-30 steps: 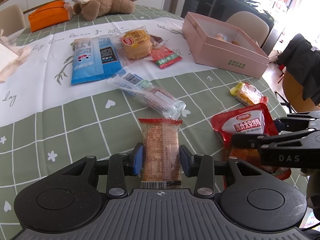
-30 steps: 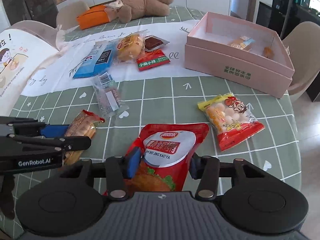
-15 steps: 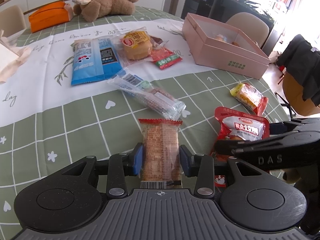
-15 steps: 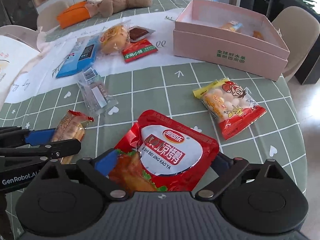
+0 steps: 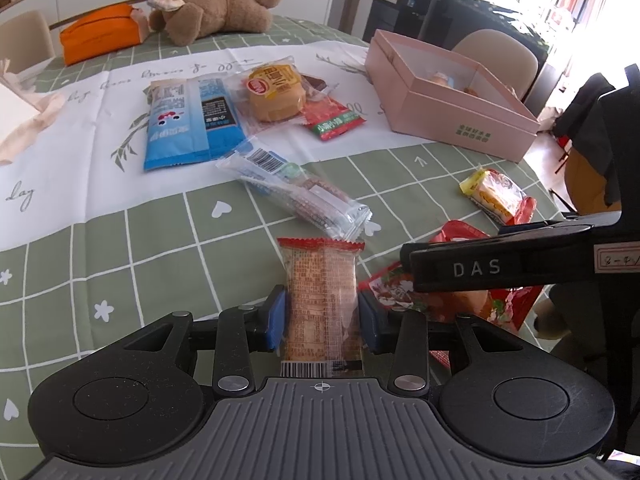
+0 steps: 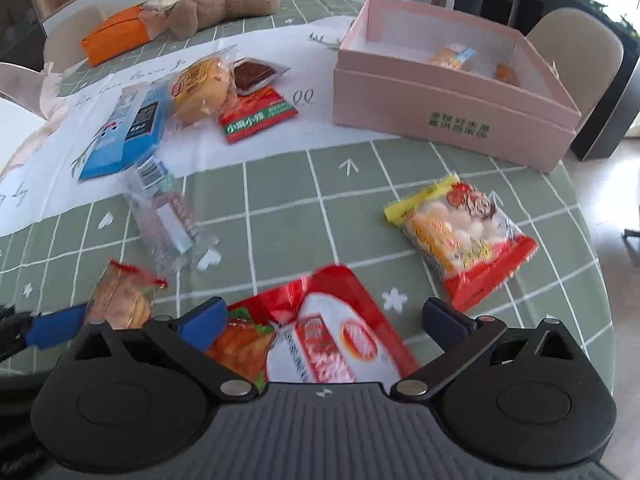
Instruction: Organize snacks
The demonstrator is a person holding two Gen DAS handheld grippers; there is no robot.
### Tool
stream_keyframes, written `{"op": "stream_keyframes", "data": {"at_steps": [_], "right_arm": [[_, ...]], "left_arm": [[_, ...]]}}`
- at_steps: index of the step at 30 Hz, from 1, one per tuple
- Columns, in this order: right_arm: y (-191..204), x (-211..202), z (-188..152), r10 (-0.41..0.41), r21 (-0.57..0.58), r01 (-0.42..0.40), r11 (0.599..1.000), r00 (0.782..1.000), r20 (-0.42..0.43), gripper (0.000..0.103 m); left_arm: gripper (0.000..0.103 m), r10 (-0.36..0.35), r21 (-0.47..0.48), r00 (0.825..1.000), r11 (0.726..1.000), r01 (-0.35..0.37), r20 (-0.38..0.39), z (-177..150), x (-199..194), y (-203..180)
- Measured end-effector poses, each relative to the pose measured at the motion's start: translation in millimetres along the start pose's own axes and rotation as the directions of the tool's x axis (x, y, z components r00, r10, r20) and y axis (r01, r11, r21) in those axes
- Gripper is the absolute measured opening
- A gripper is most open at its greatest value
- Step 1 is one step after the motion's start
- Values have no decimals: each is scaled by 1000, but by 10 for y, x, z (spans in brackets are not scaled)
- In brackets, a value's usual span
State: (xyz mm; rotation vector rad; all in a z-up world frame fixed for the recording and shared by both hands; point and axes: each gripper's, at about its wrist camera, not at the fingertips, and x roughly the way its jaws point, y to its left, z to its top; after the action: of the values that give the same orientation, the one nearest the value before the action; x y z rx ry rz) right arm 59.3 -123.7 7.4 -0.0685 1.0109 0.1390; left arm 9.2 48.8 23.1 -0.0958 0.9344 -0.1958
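My left gripper [image 5: 322, 316] is shut on an orange cracker packet [image 5: 322, 280], held upright just above the green checked tablecloth. The same packet [image 6: 120, 300] shows at the left of the right wrist view. My right gripper [image 6: 326, 320] is spread wide and its jaws are opening. A red pouch [image 6: 320, 332] lies blurred between them, and neither pad presses on it. In the left wrist view the right gripper's fingers [image 5: 480, 268] reach in from the right over that red pouch [image 5: 388, 288].
An open pink box [image 6: 452, 108] with two small snacks inside stands at the back right. A yellow-red snack bag [image 6: 460, 236], a clear packet [image 5: 296, 192], a blue packet [image 5: 188, 124], a bun [image 5: 276, 92] and a red-green sachet [image 5: 334, 122] lie around. A teddy bear [image 5: 216, 4] lies at the far edge.
My right gripper's jaws went from shut on the red pouch to wide apart, and the pouch dropped flat between them. That gripper shifted toward the left one. The left gripper kept still.
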Motion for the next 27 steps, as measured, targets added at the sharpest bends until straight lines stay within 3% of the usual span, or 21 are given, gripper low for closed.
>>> {"op": "stream_keyframes", "data": {"at_steps": [9, 14, 17, 19, 21, 24, 27], "right_arm": [[-246, -141, -221, 105, -151, -101, 983, 994, 14, 103], [-450, -212, -320, 127, -167, -123, 978, 992, 15, 103], [-511, -230, -324, 101, -116, -100, 988, 995, 3, 103], [-566, -269, -287, 102, -24, -103, 994, 994, -34, 103], [-662, -369, -269, 146, 63, -144, 987, 989, -20, 102], [-749, -468, -248, 121, 93, -120, 988, 993, -4, 102], [-860, -459, -271, 127, 137, -112, 984, 986, -107, 102]], "left_arm": [[43, -9, -11, 1000, 1000, 9, 3, -17, -11, 23], [43, 0, -3, 1000, 1000, 0, 3, -20, -8, 1], [43, 5, 2, 1000, 1000, -5, 3, -25, -10, -9], [43, 3, 3, 1000, 1000, -3, 3, -31, -18, -11], [43, 2, 2, 1000, 1000, -3, 3, -32, -17, -8], [43, 6, -3, 1000, 1000, -6, 3, -36, -19, -11], [43, 10, -7, 1000, 1000, -10, -2, -29, -18, -21]]}}
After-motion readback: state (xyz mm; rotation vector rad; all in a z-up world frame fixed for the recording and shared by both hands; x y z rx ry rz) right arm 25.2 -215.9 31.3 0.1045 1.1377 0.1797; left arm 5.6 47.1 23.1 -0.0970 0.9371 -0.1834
